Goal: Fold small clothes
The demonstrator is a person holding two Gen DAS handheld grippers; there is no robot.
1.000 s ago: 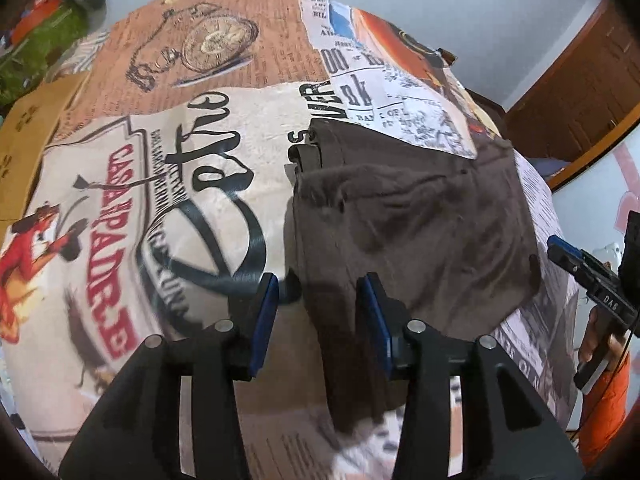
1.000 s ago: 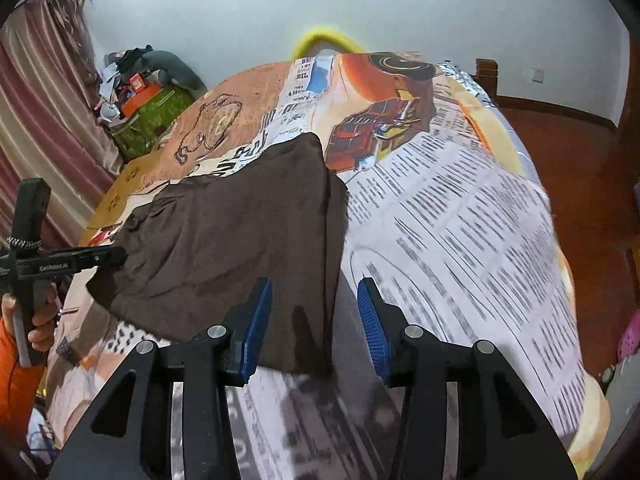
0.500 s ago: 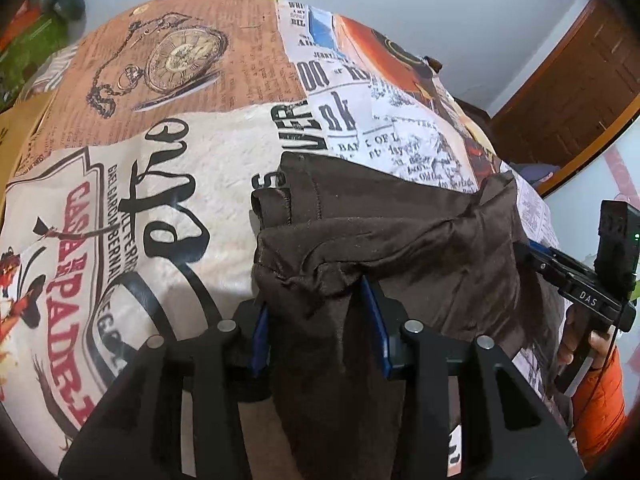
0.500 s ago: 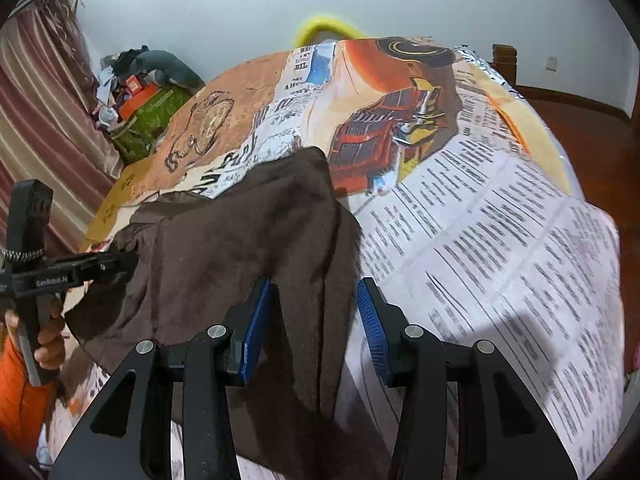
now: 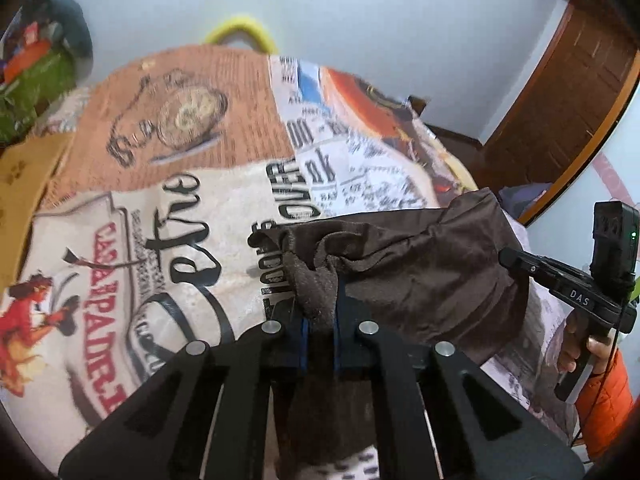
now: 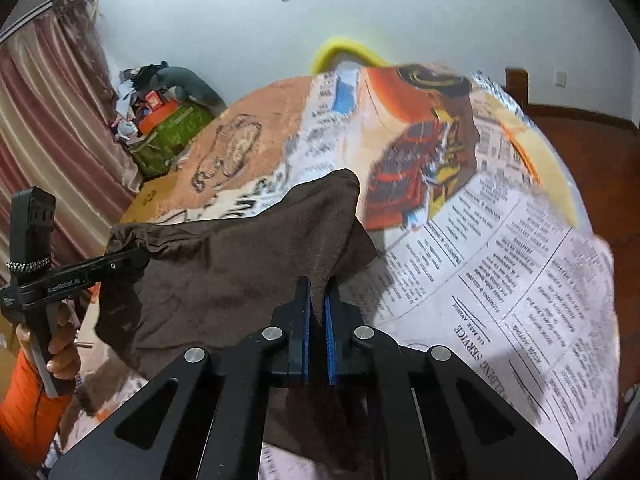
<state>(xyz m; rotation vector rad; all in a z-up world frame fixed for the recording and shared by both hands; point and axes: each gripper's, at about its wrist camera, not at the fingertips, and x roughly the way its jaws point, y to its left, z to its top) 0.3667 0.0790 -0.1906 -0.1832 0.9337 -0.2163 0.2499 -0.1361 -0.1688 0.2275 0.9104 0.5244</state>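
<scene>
Over the newsprint-patterned bedspread (image 6: 500, 264), both the left gripper (image 5: 320, 312) and right gripper (image 6: 317, 304) pinch the brown garment (image 6: 240, 256) lifted off it, with a pale wall (image 6: 420, 8), pink curtain (image 6: 44, 128) and wooden door (image 5: 560, 92) beyond the bed.

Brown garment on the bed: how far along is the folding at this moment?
Early stage. Done: both grips are made, the left gripper and the right gripper are each shut on a near corner of the brown garment. In hand: that near edge is raised off the printed bedspread. Left: no crease shows yet; the edge has to be carried over and laid flat.
</scene>
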